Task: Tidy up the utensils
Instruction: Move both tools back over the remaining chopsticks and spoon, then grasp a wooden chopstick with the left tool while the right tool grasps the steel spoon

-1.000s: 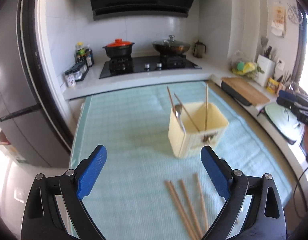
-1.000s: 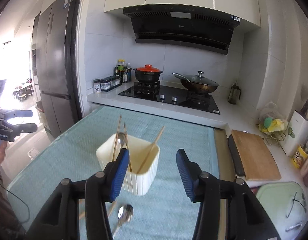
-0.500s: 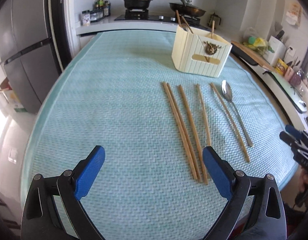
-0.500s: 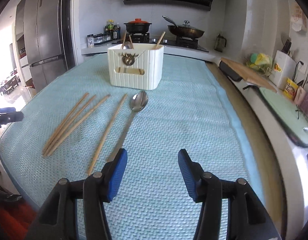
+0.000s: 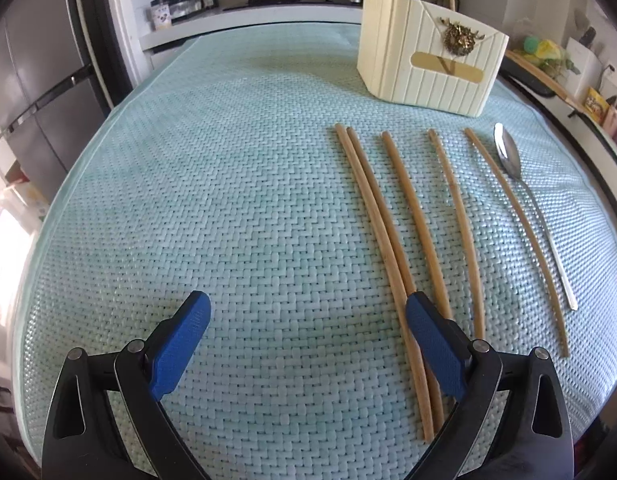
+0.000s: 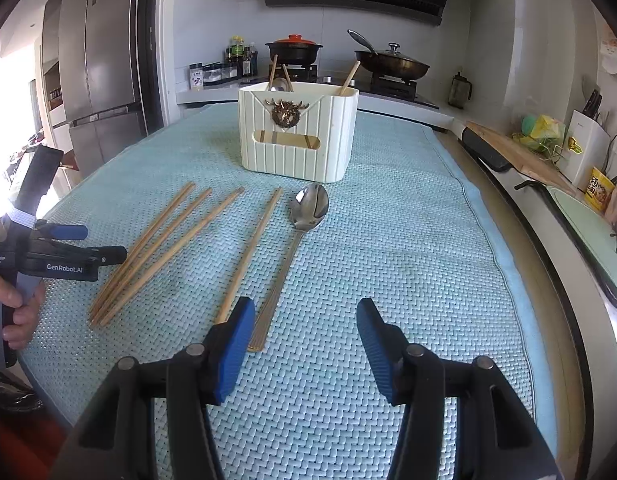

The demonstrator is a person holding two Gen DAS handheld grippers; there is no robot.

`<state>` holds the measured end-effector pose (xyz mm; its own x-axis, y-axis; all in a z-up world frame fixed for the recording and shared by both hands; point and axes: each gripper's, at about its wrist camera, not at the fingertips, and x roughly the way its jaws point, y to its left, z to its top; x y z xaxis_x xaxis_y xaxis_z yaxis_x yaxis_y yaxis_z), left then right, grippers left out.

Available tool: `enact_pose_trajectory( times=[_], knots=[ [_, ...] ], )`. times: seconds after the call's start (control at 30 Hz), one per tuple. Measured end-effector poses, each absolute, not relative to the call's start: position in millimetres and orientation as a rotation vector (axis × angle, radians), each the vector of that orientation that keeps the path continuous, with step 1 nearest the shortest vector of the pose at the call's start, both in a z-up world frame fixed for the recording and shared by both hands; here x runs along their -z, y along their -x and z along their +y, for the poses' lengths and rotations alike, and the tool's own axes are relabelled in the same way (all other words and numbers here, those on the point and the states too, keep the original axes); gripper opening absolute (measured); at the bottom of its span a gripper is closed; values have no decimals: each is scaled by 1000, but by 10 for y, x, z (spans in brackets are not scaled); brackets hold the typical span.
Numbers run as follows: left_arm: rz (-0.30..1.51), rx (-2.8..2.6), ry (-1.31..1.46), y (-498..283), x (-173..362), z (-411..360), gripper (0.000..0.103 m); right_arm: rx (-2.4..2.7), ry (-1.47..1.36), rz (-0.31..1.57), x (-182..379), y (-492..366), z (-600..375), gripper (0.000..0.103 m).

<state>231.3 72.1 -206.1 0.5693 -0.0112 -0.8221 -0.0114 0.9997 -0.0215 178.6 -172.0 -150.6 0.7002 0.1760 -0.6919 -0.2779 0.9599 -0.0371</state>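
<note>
A cream ribbed utensil holder (image 5: 428, 64) (image 6: 298, 136) stands at the far side of a light blue woven mat; chopsticks and a spoon stick out of it. Several wooden chopsticks (image 5: 388, 240) (image 6: 160, 252) lie in front of it, with a metal spoon (image 5: 524, 196) (image 6: 298, 240) to their right. My left gripper (image 5: 306, 316) is open and empty, low over the mat, its right finger above the near ends of the leftmost chopsticks. My right gripper (image 6: 306, 320) is open and empty, just right of the spoon handle's near end. The left gripper also shows in the right wrist view (image 6: 92, 246).
The mat (image 5: 228, 200) (image 6: 408, 260) covers the table. Behind it are a counter with a stove, pots (image 6: 294, 50) and spice jars. A fridge (image 6: 100, 80) stands at the left. A cutting board (image 6: 524, 156) and a sink area lie along the right.
Both grippers have come down and forward toward the mat, from a high view over the holder to low over the utensils. Both stay open and empty.
</note>
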Motion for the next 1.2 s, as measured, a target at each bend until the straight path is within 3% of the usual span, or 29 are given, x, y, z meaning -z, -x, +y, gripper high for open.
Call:
enact_pose_trajectory(
  times=[0.47, 1.2],
  knots=[
    [987, -37, 21, -2471, 2092, 793, 98, -236, 99, 826, 1640, -1989, -1782, 54],
    [1007, 9, -11, -3223, 2111, 901, 98, -276, 79, 957, 2001, -3152, -1377, 54]
  ],
)
